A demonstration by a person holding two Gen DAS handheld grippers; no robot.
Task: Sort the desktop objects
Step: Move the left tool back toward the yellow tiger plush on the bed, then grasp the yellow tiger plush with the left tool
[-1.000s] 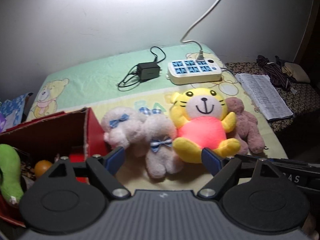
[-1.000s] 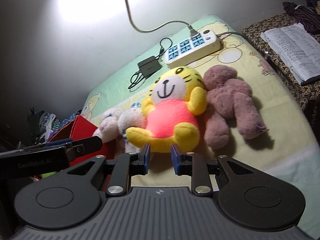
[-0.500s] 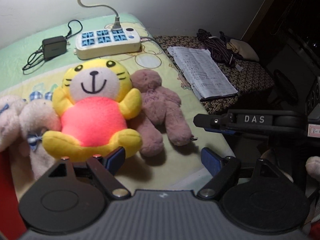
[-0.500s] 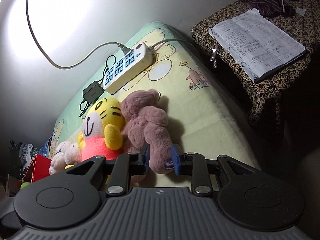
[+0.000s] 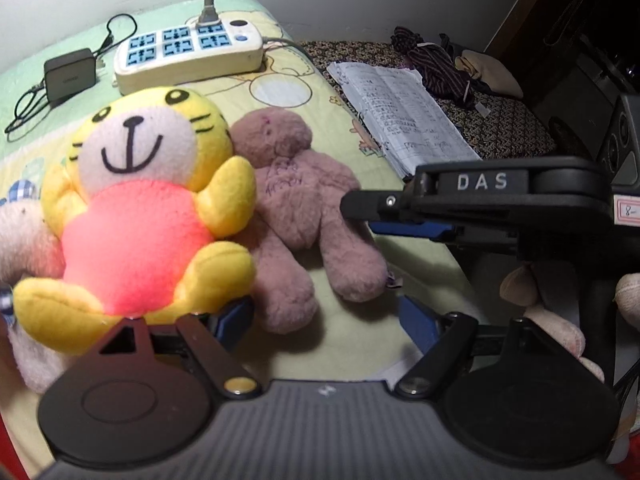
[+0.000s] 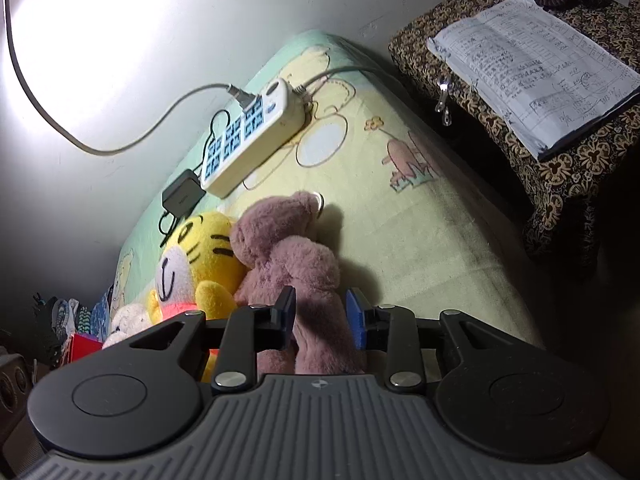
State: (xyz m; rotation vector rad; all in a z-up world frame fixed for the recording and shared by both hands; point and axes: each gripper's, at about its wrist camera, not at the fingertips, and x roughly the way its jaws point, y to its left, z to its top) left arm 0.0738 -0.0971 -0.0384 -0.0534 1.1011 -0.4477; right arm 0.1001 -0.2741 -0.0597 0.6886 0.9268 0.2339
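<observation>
My right gripper (image 6: 321, 316) at mauve bear (image 6: 296, 268): fingers part-open, straddling its leg, grip not confirmed. Bear lies on bench (image 6: 420, 216), pressed against yellow tiger (image 6: 200, 256) at its 9 o'clock. Power strip (image 6: 248, 136) well apart at 11 o'clock. Left gripper (image 5: 326, 316) wide open, empty. I judge bear light, soft, squashy; torso better hold than thin limb.

brown plush bear (image 5: 304, 216) flat on its back near bed's right edge; yellow tiger plush (image 5: 140, 216) touching its left side
</observation>
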